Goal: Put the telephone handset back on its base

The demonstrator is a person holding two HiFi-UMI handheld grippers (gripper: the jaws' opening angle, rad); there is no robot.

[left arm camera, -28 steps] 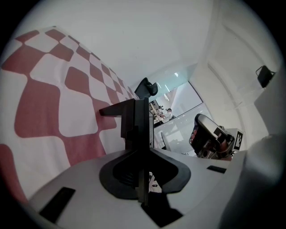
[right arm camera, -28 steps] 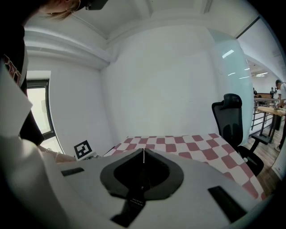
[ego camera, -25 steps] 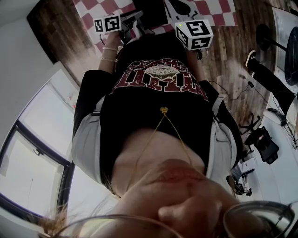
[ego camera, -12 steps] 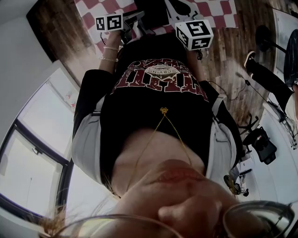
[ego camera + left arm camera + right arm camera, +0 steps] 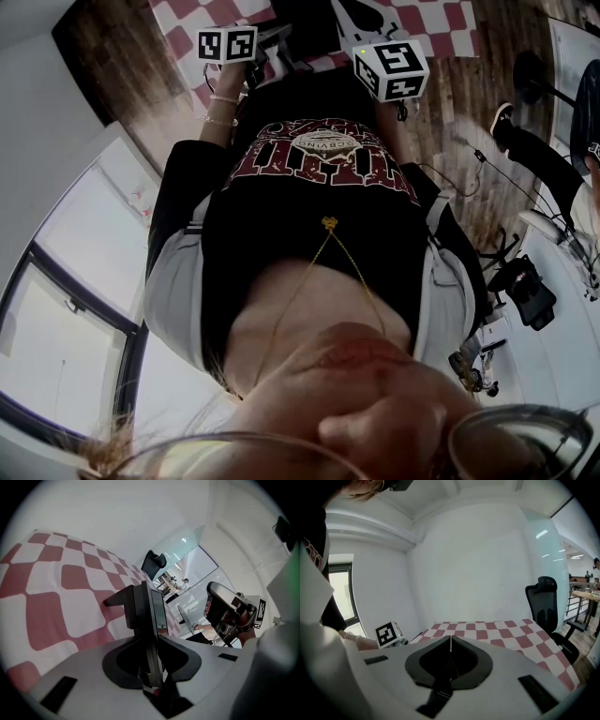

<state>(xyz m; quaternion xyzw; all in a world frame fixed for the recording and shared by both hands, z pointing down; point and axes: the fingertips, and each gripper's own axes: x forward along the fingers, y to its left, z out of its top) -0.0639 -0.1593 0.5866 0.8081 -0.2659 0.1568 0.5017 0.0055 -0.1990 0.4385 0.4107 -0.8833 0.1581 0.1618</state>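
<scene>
Your right hand-held gripper is clenched on nothing. Its jaws meet in a thin line, aimed across the checked, cloth-covered counter toward a white wall, with a black office chair off to the right.

Your left hand-held gripper is rolled to one side, so the counter slants across its view. Its jaws have just been easing apart. A black flat-sided thing rises out of the narrow gap between them. You cannot tell whether the pads press on it, or whether it is the telephone handset. No view shows the handset or its base plainly.

In the head view both grippers sit side by side, apart, in front of your chest at the counter's near edge.
</scene>
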